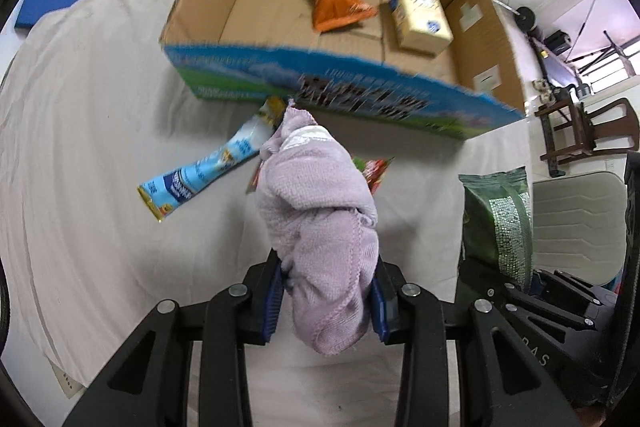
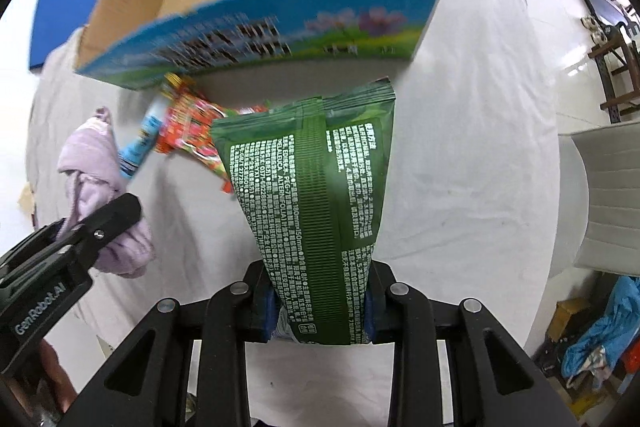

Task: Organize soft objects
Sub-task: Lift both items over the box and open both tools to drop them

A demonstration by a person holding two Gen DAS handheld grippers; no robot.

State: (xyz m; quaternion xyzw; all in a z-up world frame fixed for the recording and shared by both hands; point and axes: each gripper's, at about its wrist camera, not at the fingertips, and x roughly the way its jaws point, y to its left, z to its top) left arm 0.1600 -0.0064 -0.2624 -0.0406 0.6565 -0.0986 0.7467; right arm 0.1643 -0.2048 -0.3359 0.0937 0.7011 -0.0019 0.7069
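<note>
The left gripper [image 1: 326,301] is clamped on a lilac towel [image 1: 320,227], and the right gripper [image 2: 320,311] on a green packet [image 2: 316,195], both lifted above the white cloth [image 1: 100,147]. Beyond them a blue sachet [image 1: 204,173] and a red wrapper [image 2: 188,123] lie just before the cardboard box [image 1: 492,39], which holds an orange bag [image 1: 336,1] and a yellow pack [image 1: 422,17].

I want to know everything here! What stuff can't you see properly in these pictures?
- Box front print: motion-blurred in both views, unreadable.
- Red packet: left wrist view, mostly behind the towel; right wrist view, partly behind the green pack.
- Blue packet: right wrist view, blurred, partly behind the towel.
- Green pack: left wrist view, lower part hidden by the right gripper.
- Left gripper pads: mostly covered by towel.
</note>
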